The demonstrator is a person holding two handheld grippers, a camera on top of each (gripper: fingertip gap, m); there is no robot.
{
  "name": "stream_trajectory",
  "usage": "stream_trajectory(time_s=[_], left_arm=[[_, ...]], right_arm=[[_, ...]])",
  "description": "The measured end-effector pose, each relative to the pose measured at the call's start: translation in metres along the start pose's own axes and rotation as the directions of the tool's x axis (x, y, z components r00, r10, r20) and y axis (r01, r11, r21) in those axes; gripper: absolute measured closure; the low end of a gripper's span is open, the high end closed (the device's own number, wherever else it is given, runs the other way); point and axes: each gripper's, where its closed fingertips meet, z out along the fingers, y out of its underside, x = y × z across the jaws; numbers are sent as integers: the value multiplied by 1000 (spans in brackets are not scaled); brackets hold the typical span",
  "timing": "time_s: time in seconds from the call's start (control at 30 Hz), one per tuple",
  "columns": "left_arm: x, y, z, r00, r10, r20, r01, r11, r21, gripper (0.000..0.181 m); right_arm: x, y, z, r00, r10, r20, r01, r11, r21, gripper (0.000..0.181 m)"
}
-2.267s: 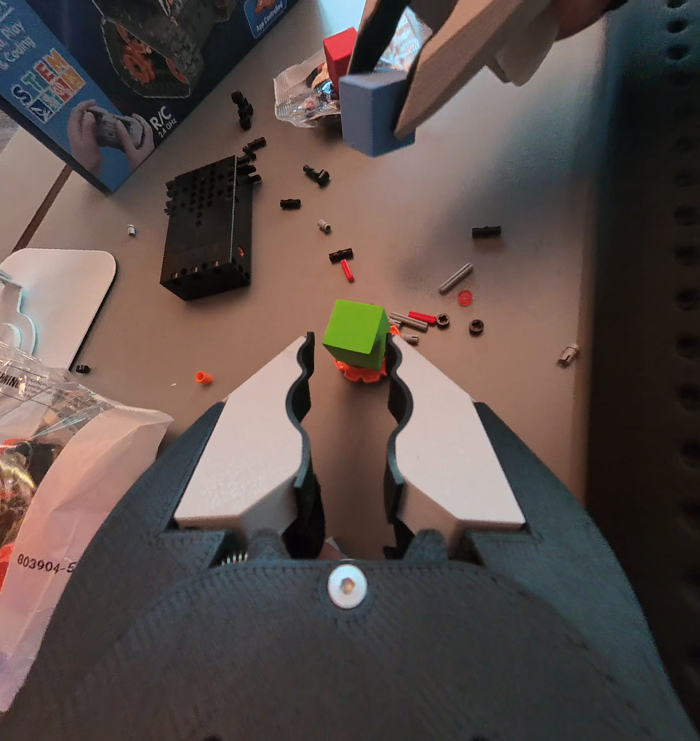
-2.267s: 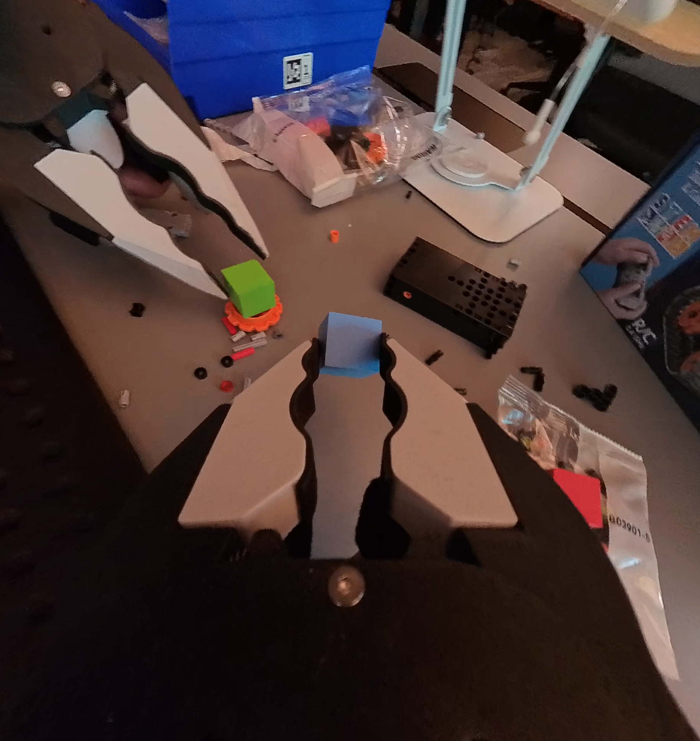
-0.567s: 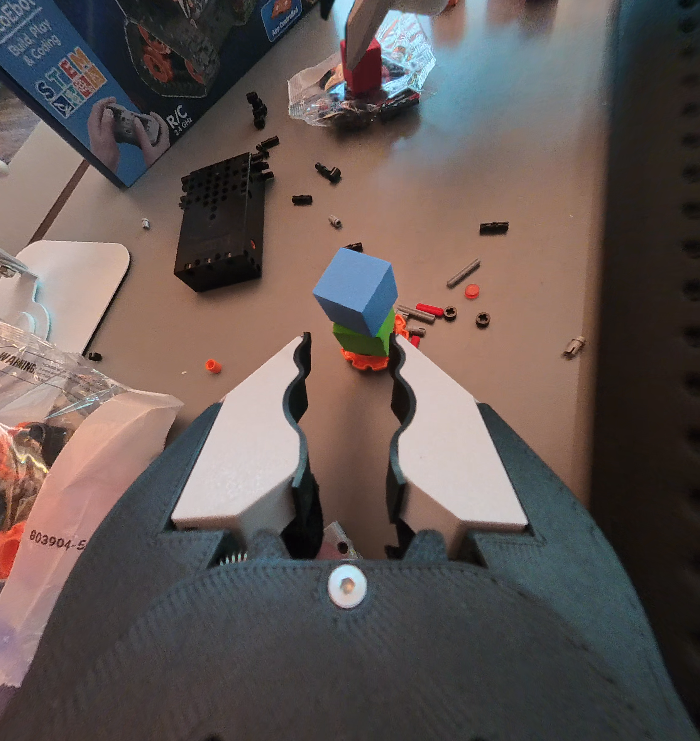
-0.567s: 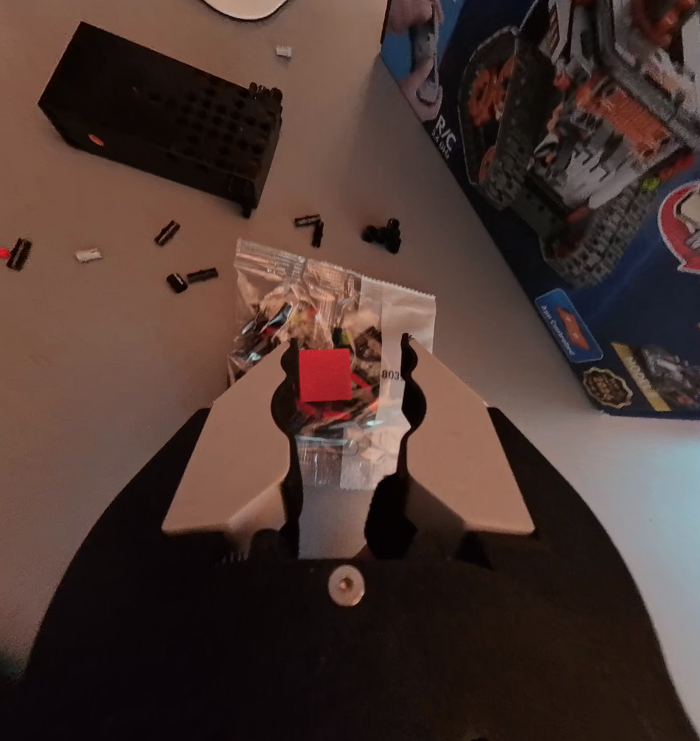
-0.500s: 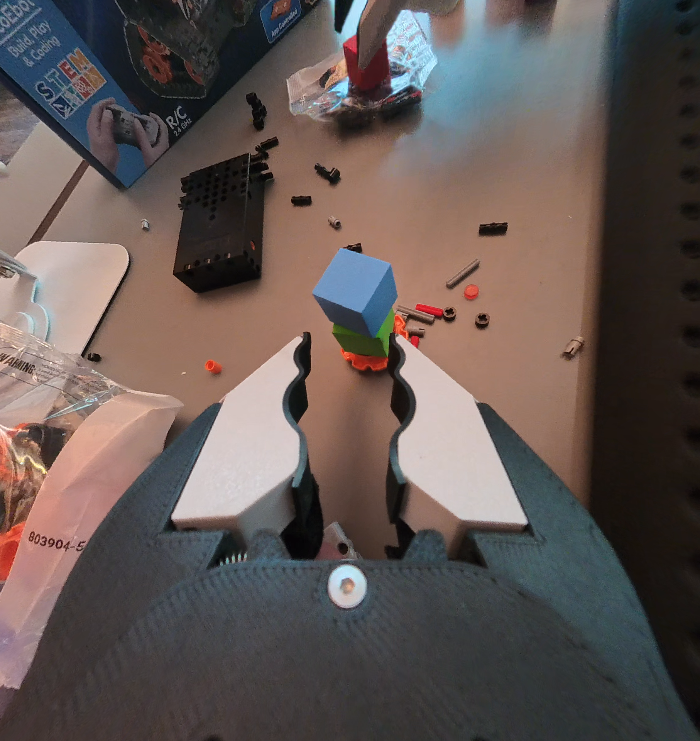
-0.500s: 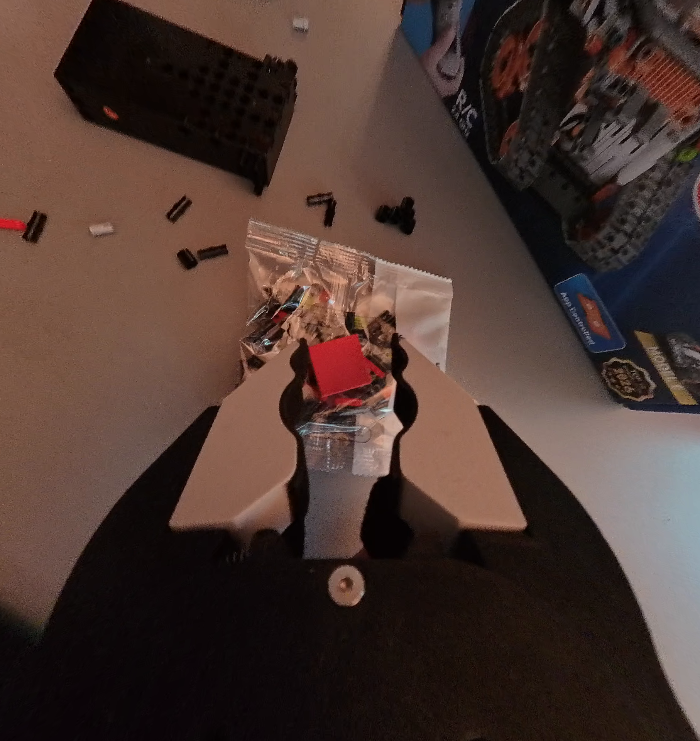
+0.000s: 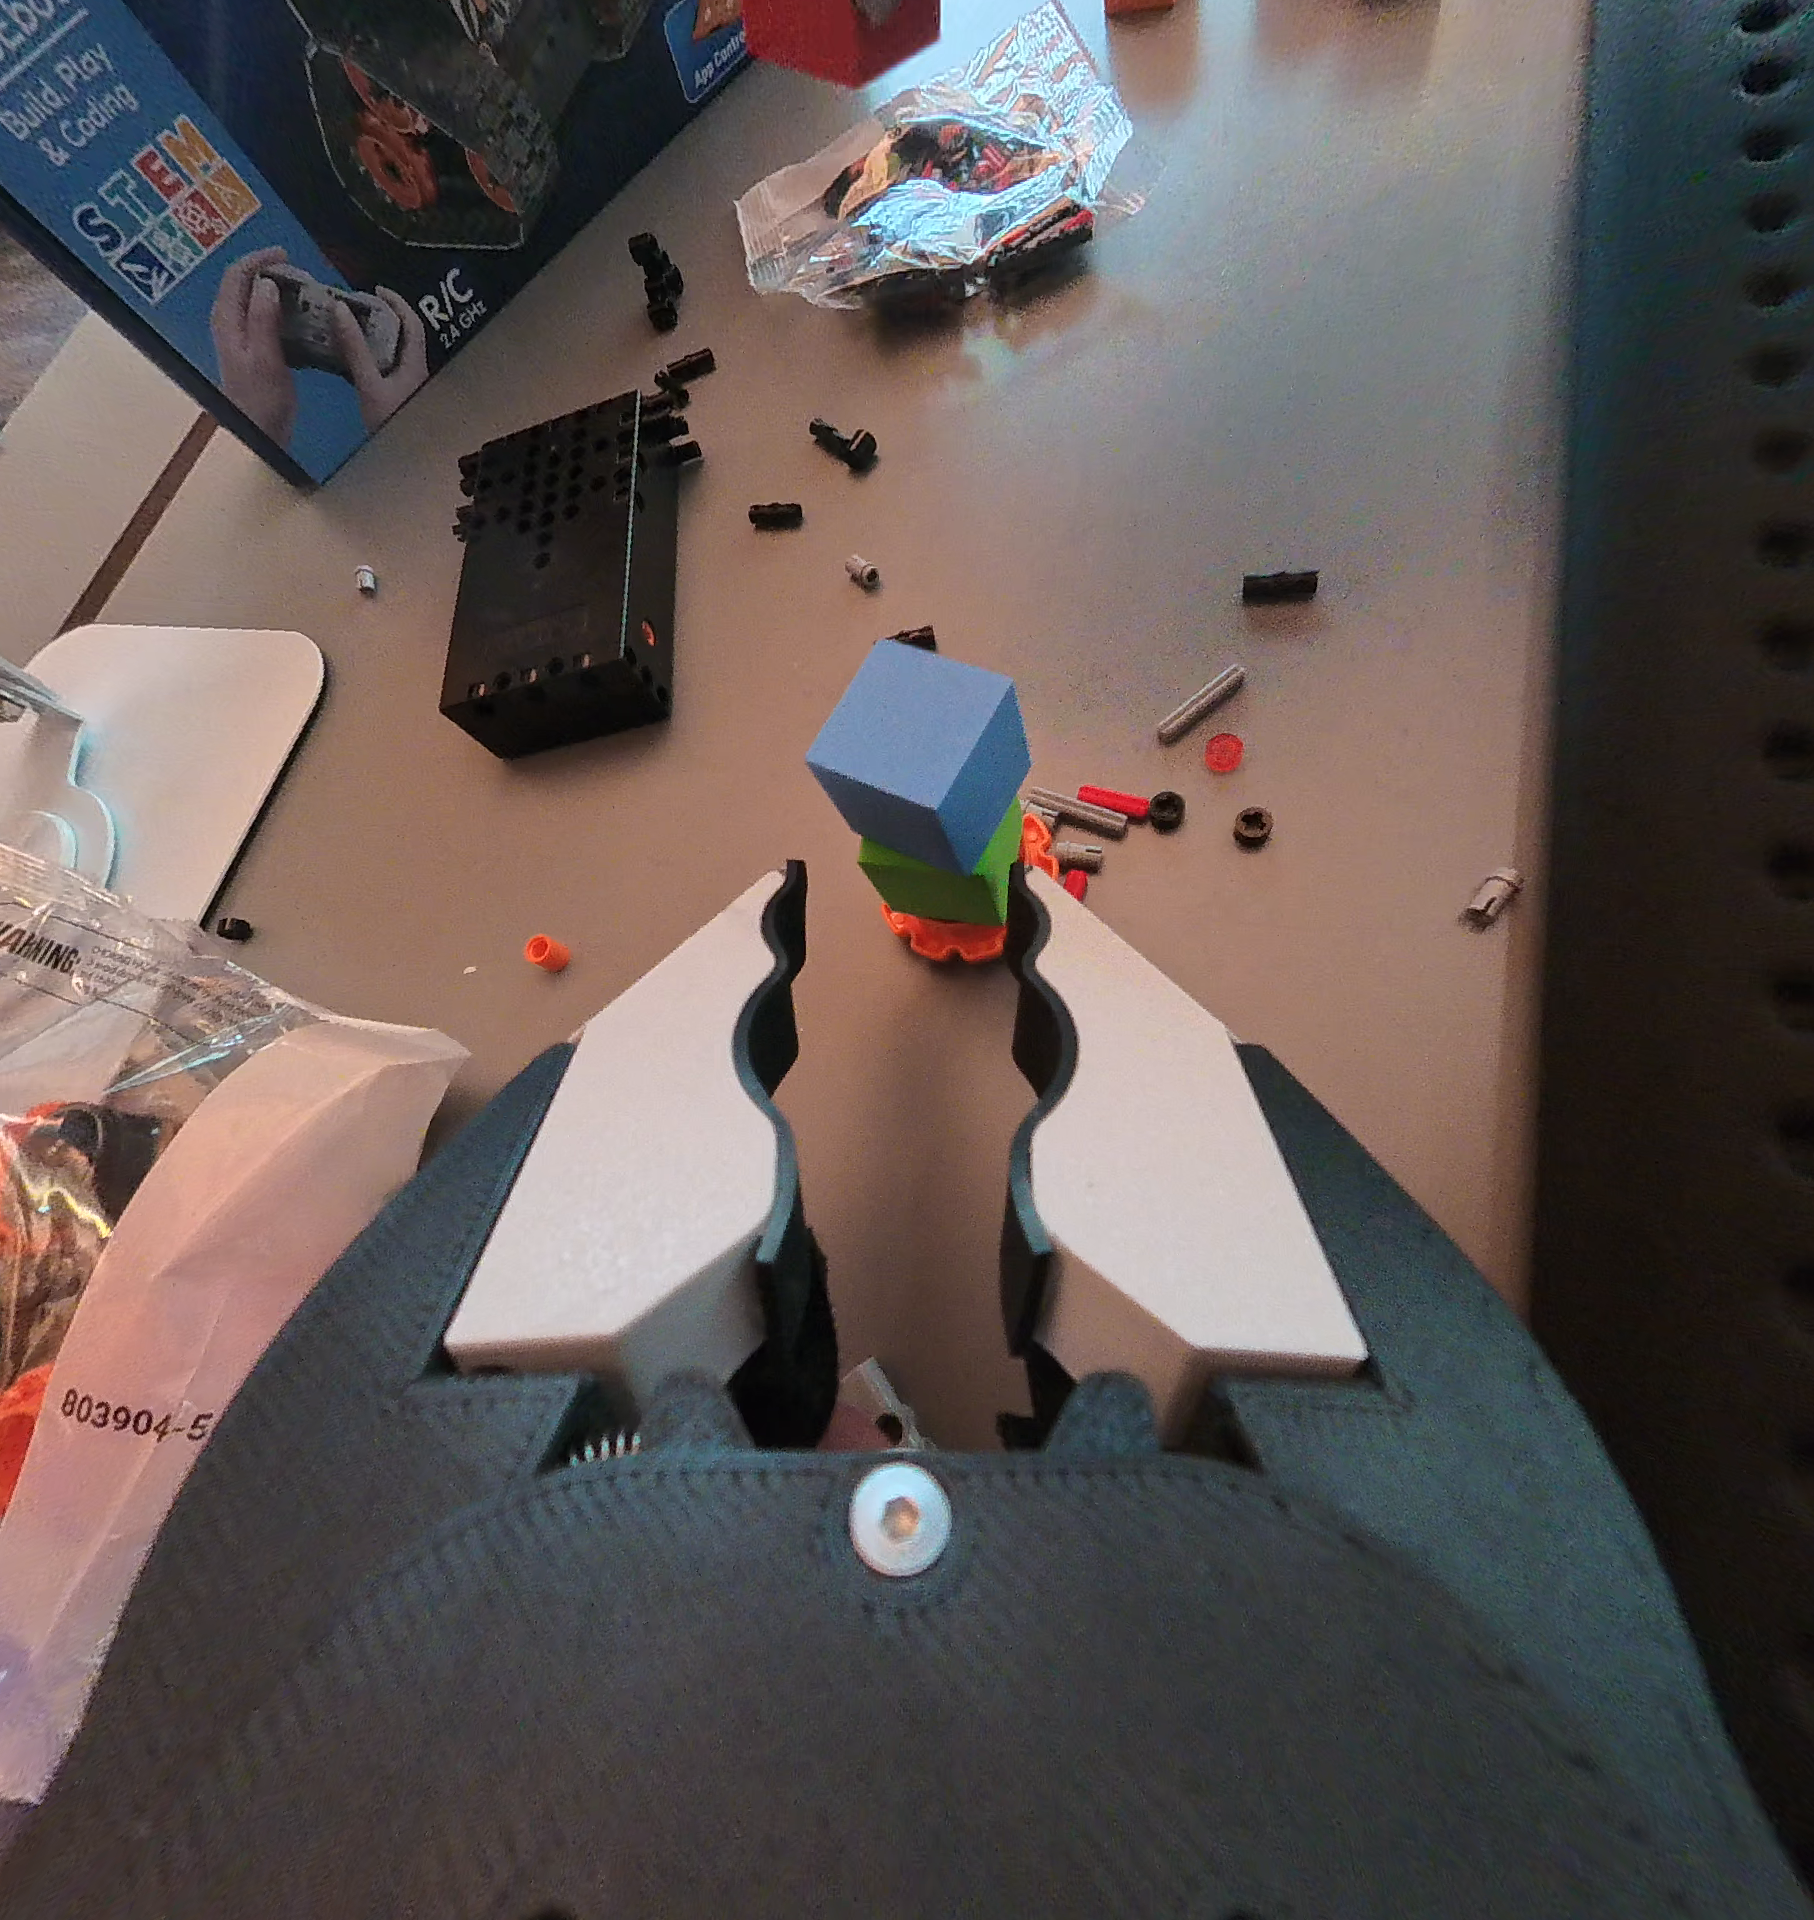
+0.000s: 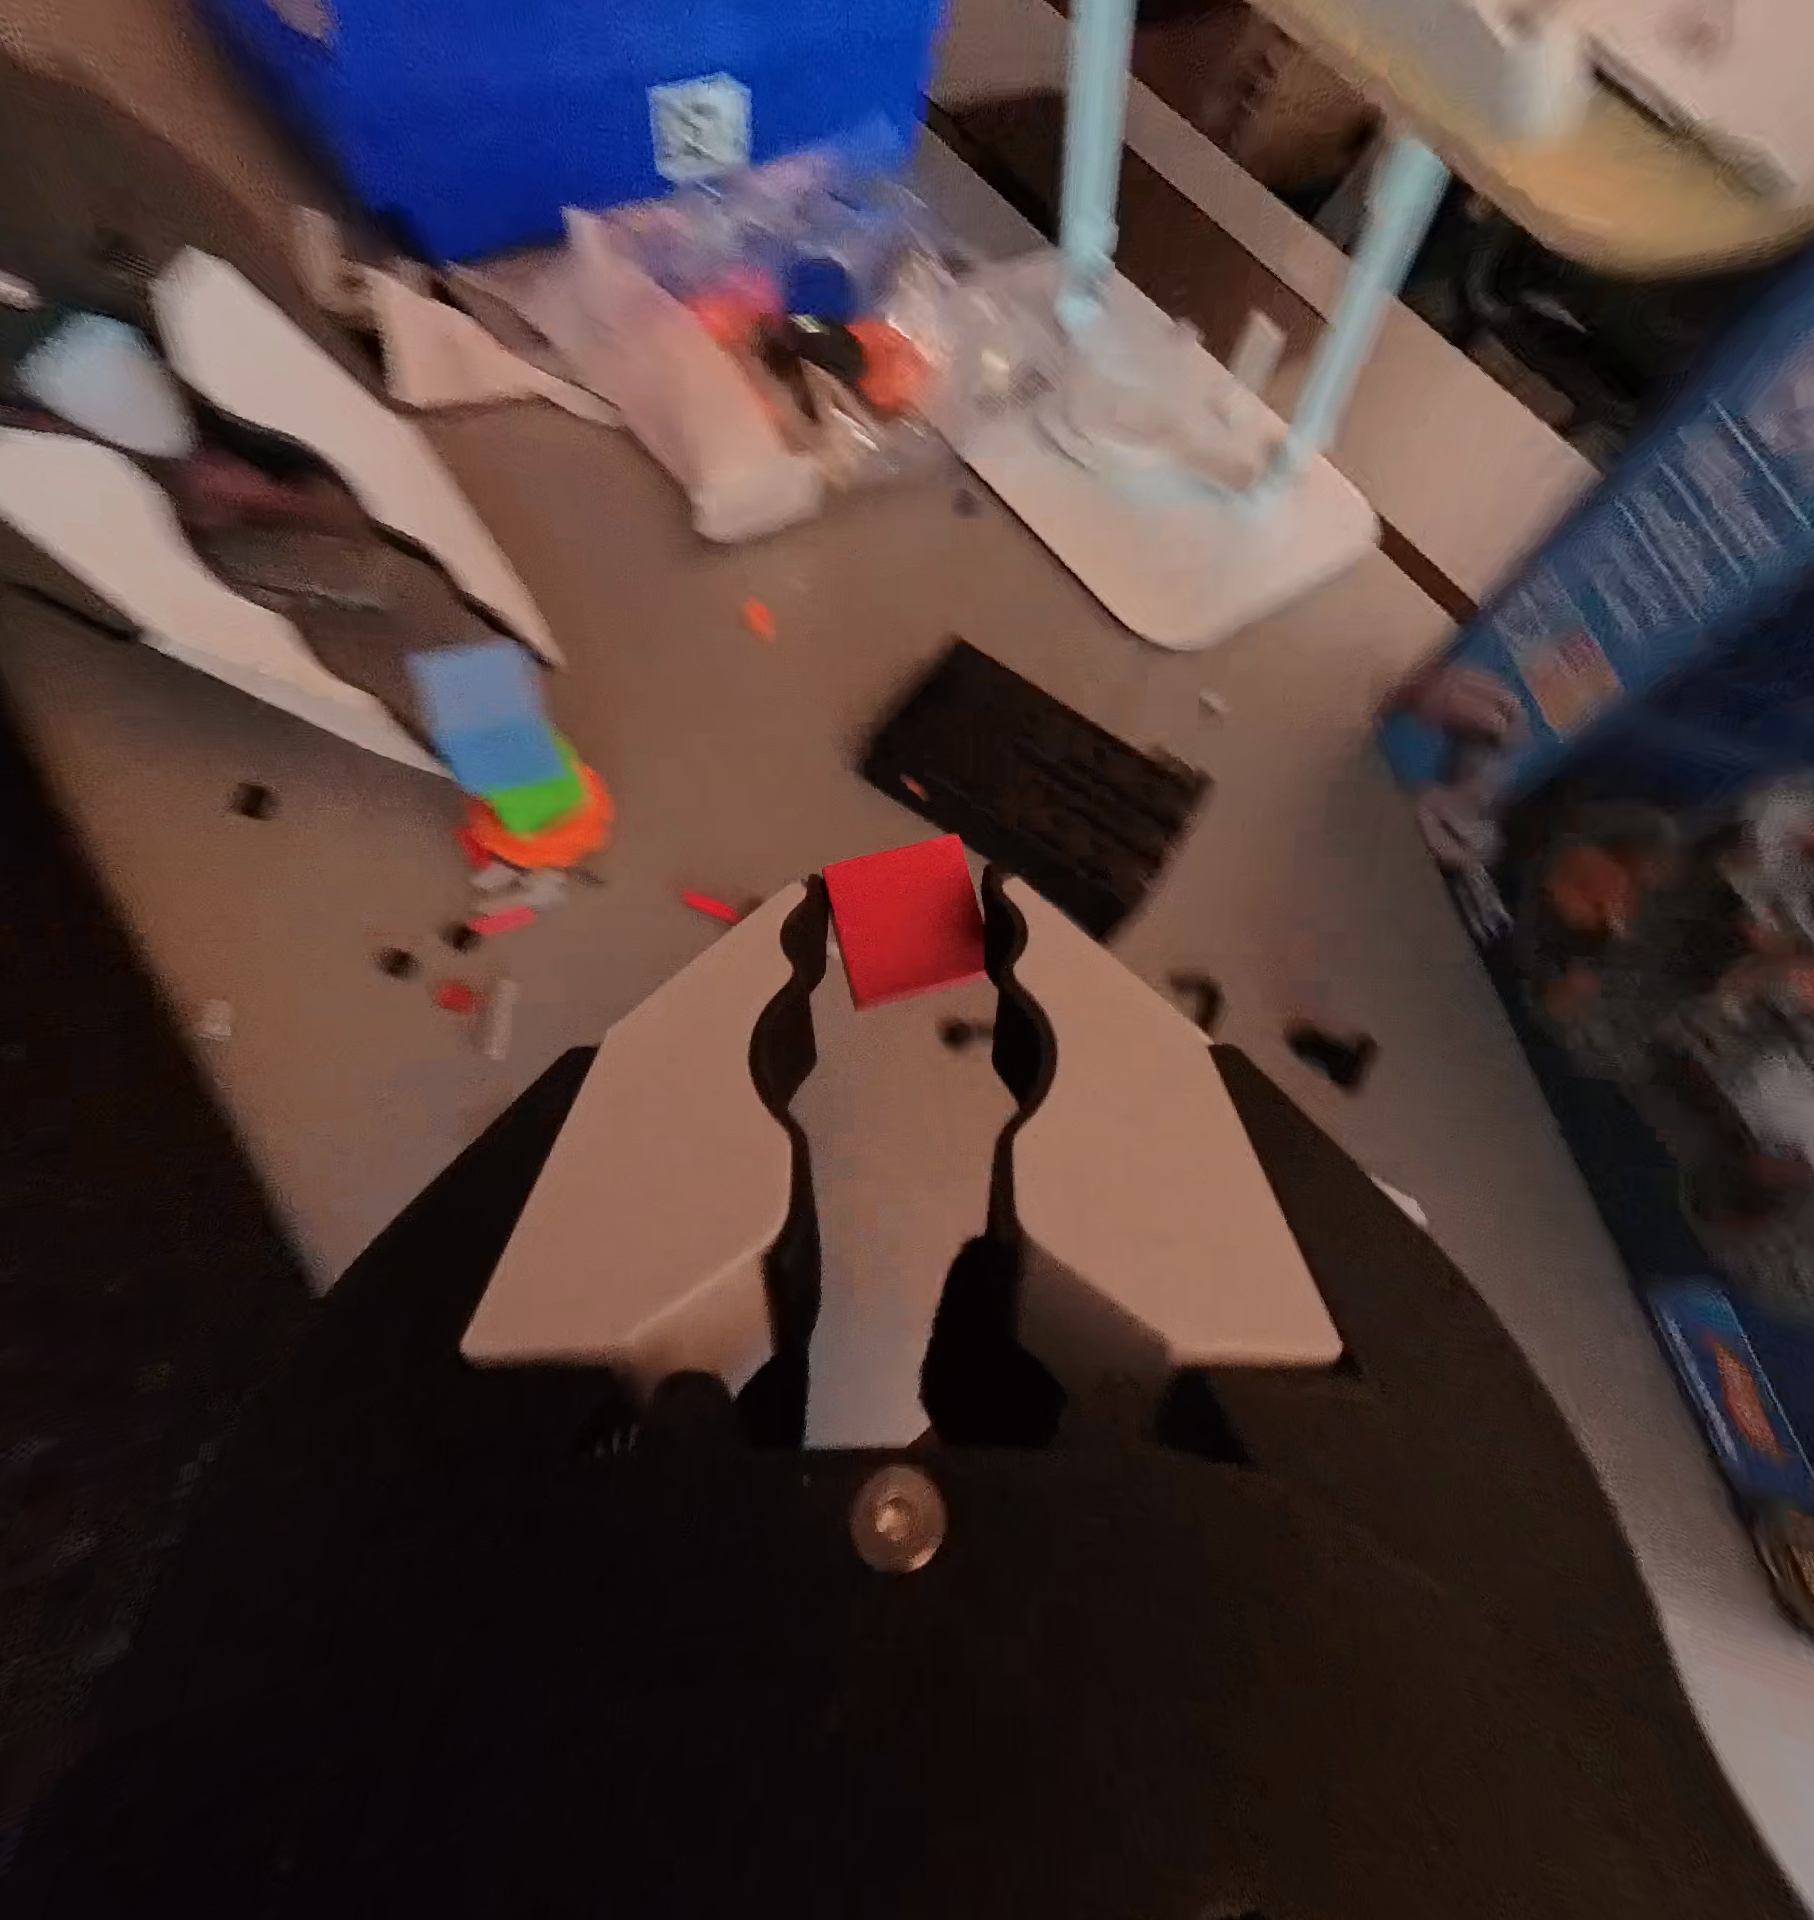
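Block stack [image 7: 929, 821] between small loose parts [image 7: 1111, 805]

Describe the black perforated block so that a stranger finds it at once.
On the grey table, look just in front of the big blue toy box. The black perforated block lies there, far larger than the tiny black pins scattered around it.

Your left gripper [image 7: 903, 914] is ribbed, matt dark printed plastic with smooth pale finger plates and one shiny metal screw [image 7: 900, 1536]. The blue cube [image 7: 918, 750] and green cube [image 7: 939, 871] look matt and smooth – plastic or foam, you can't tell which. The orange gear [image 7: 944, 935] is plastic. The bag [image 7: 934, 177] is crinkled, glossy clear film; the box [image 7: 259, 156] is glossy printed card. The table [image 7: 1246, 364] is smooth, with a faint sheen. The red cube [image 8: 905, 920] is matt.
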Motion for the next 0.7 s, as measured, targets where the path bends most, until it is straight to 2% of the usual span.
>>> stream_trajectory(time_s=[0.1,0.23,0.6,0.7], left_arm=[[-2,1,0,1000,-12,0,12,1000,6,144],[-1,1,1,1000,-18,-9,18,1000,14,144],[1,1,1,1000,-14,-17,14,1000,14,144],[0,1,0,1000,-15,-14,15,1000,14,144]], right_arm=[[-48,-30,17,988,-86,130,82,996,36,152],[-88,-41,41,960,-139,242,141,990,7,152],[-114,-39,66,938,-149,314,178,982,-68,152],[-115,-39,67,938,-154,310,183,981,-67,143]])
